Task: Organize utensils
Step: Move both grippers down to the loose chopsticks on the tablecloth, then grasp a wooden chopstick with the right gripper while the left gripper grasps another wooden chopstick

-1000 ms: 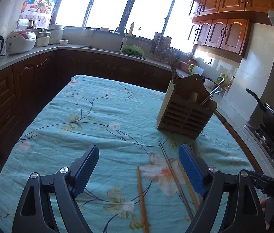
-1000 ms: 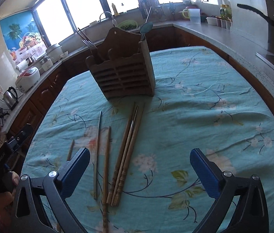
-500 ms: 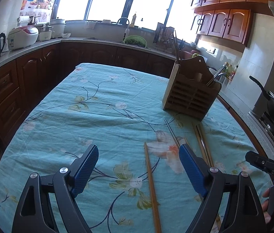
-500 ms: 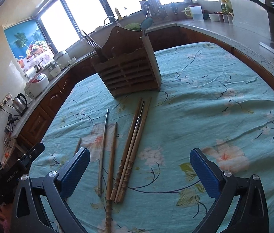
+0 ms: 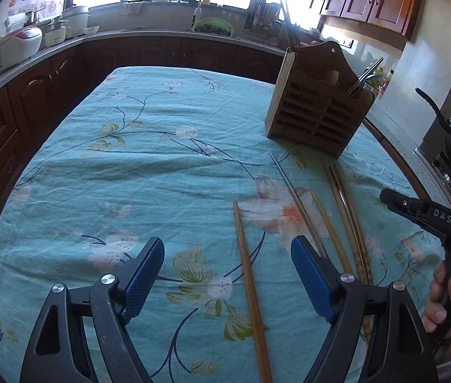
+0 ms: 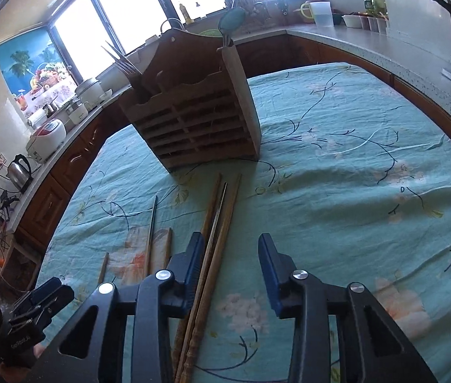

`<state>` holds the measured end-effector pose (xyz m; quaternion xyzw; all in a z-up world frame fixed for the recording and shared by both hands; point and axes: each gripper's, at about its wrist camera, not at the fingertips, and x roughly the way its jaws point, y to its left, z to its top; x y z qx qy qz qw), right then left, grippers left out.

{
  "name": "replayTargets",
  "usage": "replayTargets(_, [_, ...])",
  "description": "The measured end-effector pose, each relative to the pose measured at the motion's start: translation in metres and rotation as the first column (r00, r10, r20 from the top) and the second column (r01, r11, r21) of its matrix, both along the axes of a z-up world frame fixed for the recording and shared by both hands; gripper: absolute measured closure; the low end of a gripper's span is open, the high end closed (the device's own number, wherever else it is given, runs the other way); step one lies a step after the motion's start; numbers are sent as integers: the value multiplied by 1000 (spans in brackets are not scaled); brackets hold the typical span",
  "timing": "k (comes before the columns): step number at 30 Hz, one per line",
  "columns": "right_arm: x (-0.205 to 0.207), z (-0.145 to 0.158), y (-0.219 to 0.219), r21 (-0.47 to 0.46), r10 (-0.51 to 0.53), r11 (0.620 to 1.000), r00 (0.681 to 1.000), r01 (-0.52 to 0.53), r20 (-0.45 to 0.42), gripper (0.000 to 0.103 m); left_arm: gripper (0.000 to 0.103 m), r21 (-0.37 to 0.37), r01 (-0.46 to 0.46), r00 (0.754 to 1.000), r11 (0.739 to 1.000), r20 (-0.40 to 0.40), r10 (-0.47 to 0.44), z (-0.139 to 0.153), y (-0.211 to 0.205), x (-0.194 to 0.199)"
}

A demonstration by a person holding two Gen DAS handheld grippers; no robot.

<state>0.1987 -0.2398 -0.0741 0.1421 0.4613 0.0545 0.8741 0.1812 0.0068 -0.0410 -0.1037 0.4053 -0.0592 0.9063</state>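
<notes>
A slatted wooden utensil holder (image 5: 316, 121) (image 6: 196, 127) stands on the teal flowered tablecloth with chopsticks and a spoon in it. Several loose chopsticks lie in front of it. My left gripper (image 5: 228, 260) is open over a single wooden chopstick (image 5: 251, 284). A thin metal chopstick (image 5: 295, 198) lies to its right. My right gripper (image 6: 229, 257) is open but narrowed, low over a bundle of three chopsticks (image 6: 215, 233), which lies between its jaws close to the left pad. The right gripper also shows in the left wrist view (image 5: 429, 214).
The tablecloth (image 5: 148, 166) covers an oval table. Wooden cabinets and a counter ring it, with a rice cooker (image 5: 14, 46), a kettle (image 6: 19, 170) and a pitcher (image 6: 321, 12). A wok (image 5: 448, 134) sits on the stove at right.
Both grippers have moved forward and lower toward the chopsticks. My right gripper's jaws have narrowed around the chopstick bundle. My left gripper stays wide open.
</notes>
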Motion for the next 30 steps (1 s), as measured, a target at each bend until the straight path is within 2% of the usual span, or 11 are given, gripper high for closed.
replayTargets(5, [37, -12, 6, -8, 18, 1000, 999, -19, -32, 68, 42, 4, 33, 998, 999, -55, -33, -9, -6, 24])
replayTargets(8, [59, -24, 13, -24, 34, 999, 997, -35, -71, 68, 45, 11, 51, 996, 999, -78, -50, -14, -10, 34])
replayTargets(12, [71, -41, 22, -78, 48, 995, 992, -57, -116, 77, 51, 18, 61, 994, 998, -97, -59, -21, -13, 38])
replayTargets(15, [66, -40, 26, -121, 62, 990, 992, -74, -106, 83, 59, 20, 66, 992, 998, -111, -63, -27, -14, 39])
replayTargets(17, [59, -40, 26, -113, 73, 990, 991, -86, -114, 93, 61, 41, 70, 993, 997, -101, -65, -28, -17, 39])
replayTargets(18, [53, -39, 25, -109, 81, 990, 990, -94, -116, 94, 61, 49, 73, 993, 996, -100, -67, -29, -18, 39])
replayTargets(25, [-11, -29, 13, -104, 148, 982, 982, -160, -115, 95, 62, 71, 84, 993, 994, -91, -78, -29, -22, 39])
replayTargets(27, [-23, -27, 3, -72, 135, 987, 985, -143, -106, 94, 62, 84, 88, 993, 993, -89, -80, -30, -26, 40])
replayTargets(30, [-30, -23, -14, -46, 61, 997, 993, -65, -99, 89, 62, 99, 88, 992, 991, -96, -79, -29, -30, 41])
